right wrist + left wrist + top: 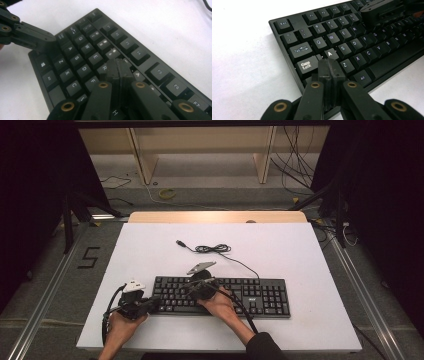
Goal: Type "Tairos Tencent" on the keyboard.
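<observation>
A black keyboard (225, 296) lies on the white table (280, 255), its cable (220, 250) curling toward the back. My left gripper (156, 304) is shut, its tips at the keyboard's left end. In the left gripper view those closed tips (331, 65) hover over the Shift key area, between Caps Lock (307, 65) and Z. My right gripper (194, 289) is shut too and sits over the left half of the keyboard. In the right gripper view its closed tips (119, 65) rest by the R key (103, 68). The left gripper (43, 41) also shows there over the keyboard's corner.
The cable's USB plug (180, 242) lies loose on the table behind the keyboard. A wooden strip (215, 216) edges the table's far side. Floor cables (300, 165) and shelf legs stand beyond it. White table surface stretches right of the keyboard.
</observation>
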A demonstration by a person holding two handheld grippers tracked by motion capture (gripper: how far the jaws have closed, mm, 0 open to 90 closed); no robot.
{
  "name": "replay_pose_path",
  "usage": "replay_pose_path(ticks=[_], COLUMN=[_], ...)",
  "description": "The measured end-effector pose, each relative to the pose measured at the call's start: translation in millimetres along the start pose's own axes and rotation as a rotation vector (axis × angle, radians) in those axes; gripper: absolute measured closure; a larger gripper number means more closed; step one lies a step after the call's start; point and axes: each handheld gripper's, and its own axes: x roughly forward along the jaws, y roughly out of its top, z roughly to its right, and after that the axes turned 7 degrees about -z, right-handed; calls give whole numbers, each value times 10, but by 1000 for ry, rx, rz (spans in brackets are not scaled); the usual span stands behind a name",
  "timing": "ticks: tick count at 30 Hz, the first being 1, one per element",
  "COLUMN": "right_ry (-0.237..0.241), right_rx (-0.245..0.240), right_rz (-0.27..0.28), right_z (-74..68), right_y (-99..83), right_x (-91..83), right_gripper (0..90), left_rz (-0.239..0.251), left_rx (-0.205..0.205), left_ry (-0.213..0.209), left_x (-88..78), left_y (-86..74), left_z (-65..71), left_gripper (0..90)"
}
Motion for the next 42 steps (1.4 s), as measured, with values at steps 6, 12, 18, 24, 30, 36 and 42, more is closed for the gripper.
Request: replay_pose_path(ticks=[6,12,18,24,30,36,42], right_ry=[-7,-13,7,20,53,90,90], right_rx=[5,5,36,43,38,40,41], right_rz=[-11,-9,9,55,89,110,112], right_z=[-1,-6,15,35,30,36,42], right_y=[-11,-23,-22,-12,-28,-73,-106], right_x=[28,42,13,-87,-165,-225,-269], right_gripper=[900,900,900,868,768,608,533], left_rz=[-11,-9,-5,59,89,103,119], left_rx=[0,-11,-2,-9,-15,-9,5], left_ry=[4,-1,4,-7,-18,-46,-58], left_x=[23,25,8,-75,-110,-117,-121], left_y=[-8,-11,-3,35,49,66,92], left_z=[8,4,14,7,7,20,59], left_gripper=[890,890,883,841,771,657,562])
